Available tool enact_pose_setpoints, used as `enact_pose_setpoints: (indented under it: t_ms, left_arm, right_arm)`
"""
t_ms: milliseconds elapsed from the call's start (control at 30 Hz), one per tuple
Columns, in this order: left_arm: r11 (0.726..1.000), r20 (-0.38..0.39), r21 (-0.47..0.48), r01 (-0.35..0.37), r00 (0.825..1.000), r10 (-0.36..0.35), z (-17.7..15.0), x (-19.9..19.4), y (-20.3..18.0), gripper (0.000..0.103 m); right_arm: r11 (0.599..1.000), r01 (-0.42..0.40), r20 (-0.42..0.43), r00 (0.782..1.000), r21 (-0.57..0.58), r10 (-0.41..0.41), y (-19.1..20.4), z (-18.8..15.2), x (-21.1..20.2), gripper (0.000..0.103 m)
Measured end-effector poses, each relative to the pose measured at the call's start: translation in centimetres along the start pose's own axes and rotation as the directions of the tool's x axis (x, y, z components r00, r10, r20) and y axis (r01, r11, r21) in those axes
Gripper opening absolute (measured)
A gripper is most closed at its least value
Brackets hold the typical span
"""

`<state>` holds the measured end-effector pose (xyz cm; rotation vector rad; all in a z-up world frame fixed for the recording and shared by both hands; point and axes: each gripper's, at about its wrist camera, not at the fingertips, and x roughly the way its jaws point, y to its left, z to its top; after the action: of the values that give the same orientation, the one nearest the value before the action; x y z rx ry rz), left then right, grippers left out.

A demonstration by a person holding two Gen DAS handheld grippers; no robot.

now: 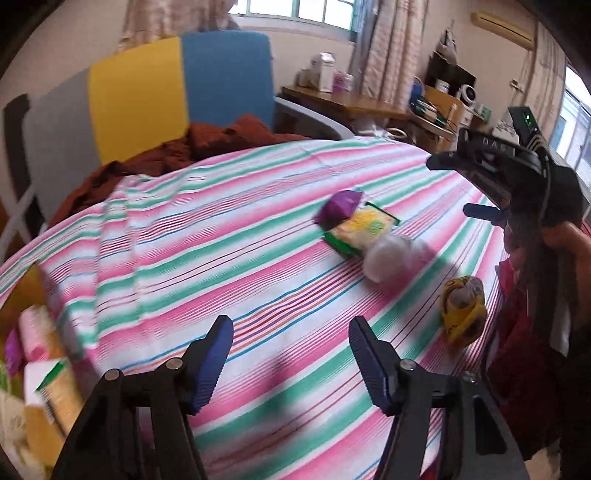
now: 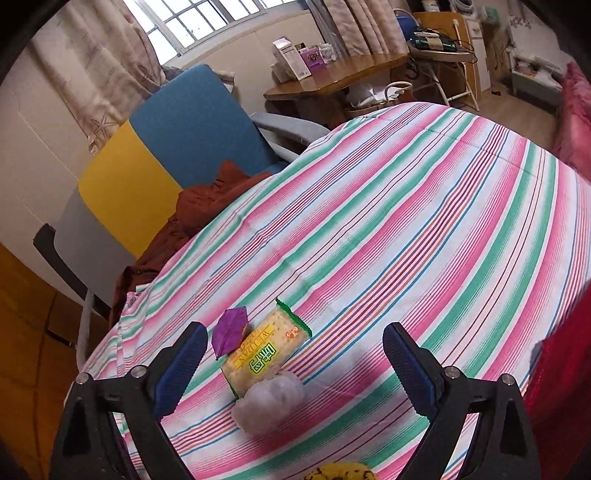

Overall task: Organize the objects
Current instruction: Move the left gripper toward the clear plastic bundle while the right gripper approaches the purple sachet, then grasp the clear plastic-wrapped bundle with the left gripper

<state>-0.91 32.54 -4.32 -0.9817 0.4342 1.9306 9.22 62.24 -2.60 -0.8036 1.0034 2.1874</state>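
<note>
R gripper (image 2: 295, 363) jaws wide apart over cracker pack (image 2: 264, 356); L gripper (image 1: 291, 354) jaws apart, empty.

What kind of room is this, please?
Most likely a bedroom or a small living room in a home. A striped cloth covers the work surface, patterned curtains hang at a barred window, and a wooden desk holds boxes.

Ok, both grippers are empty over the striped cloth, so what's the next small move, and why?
Probably lower the right gripper onto the cracker packet. Its jaws stand open and empty with the packet lying between them in the right wrist view, wedged between the purple wrapper and the white bag. The left gripper has nothing under it.
</note>
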Motion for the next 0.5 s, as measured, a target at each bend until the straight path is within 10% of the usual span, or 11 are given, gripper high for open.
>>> enact_pose_setpoints:
  t_ms: [500]
  left_arm:
    - [0.979, -0.111, -0.018, 0.204, 0.972, -0.205, 4.5, 9.0, -5.5, 0.066]
  right_arm:
    - [0.996, -0.071, -0.004, 0.997, 0.058, 0.071, -0.8, 0.3, 0.1, 0.099]
